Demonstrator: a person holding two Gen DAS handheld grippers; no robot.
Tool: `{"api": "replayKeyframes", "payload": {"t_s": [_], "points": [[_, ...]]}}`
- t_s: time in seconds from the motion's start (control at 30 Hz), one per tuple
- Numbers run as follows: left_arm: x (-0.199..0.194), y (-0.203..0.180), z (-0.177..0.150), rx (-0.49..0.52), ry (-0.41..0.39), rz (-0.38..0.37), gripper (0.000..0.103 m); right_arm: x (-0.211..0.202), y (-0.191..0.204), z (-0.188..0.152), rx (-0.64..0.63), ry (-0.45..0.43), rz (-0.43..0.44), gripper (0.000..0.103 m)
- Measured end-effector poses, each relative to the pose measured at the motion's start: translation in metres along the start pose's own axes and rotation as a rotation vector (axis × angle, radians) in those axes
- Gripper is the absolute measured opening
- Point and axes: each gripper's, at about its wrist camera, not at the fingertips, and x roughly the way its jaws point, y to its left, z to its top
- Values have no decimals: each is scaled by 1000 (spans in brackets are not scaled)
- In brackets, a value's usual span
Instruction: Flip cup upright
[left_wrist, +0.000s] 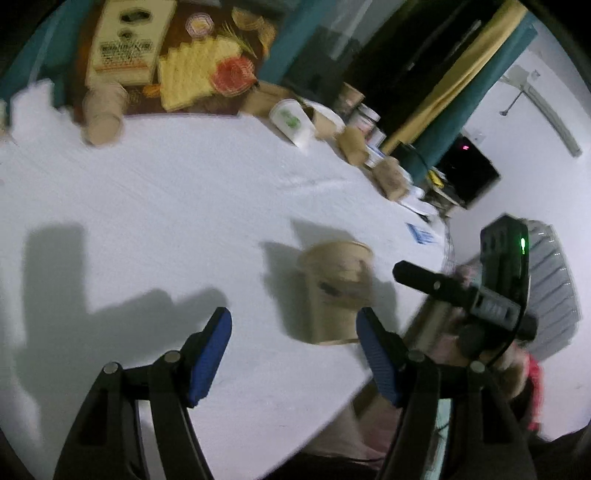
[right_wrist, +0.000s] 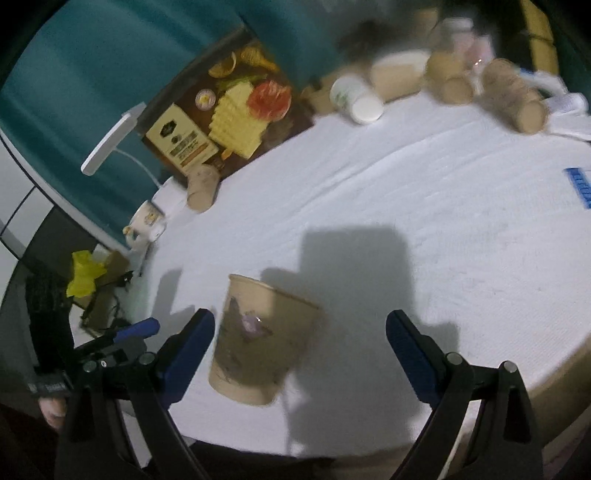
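A brown paper cup (left_wrist: 338, 291) with a dark print stands on the white table (left_wrist: 166, 192) near its front edge, wide rim upward. It also shows in the right wrist view (right_wrist: 258, 339). My left gripper (left_wrist: 293, 328) is open and empty; the cup is just past its right finger. My right gripper (right_wrist: 299, 332) is open, its jaws wide apart, and the cup stands between them nearer the left finger, untouched. The right gripper's body (left_wrist: 491, 291) shows at the right of the left wrist view.
Several brown and white paper cups (right_wrist: 458, 81) lie and stand along the table's far edge. A food-print box (right_wrist: 221, 122) leans at the back with a cup (right_wrist: 201, 186) lying before it. A blue label (right_wrist: 578, 186) is at the right. The table edge is close to both grippers.
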Motion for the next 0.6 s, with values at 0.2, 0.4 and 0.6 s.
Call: {"api": "replayKeyframes", "payload": {"t_s": [0.2, 0.4, 0.6], "points": [[-31, 28, -6, 43, -102, 137, 70, 39, 7, 21, 27, 117, 27, 93], [-38, 46, -9, 38, -120, 147, 70, 65, 15, 33, 23, 196, 29, 93], [-35, 48, -9, 44, -119, 138, 70, 83, 24, 30, 2, 267, 7, 93]]}}
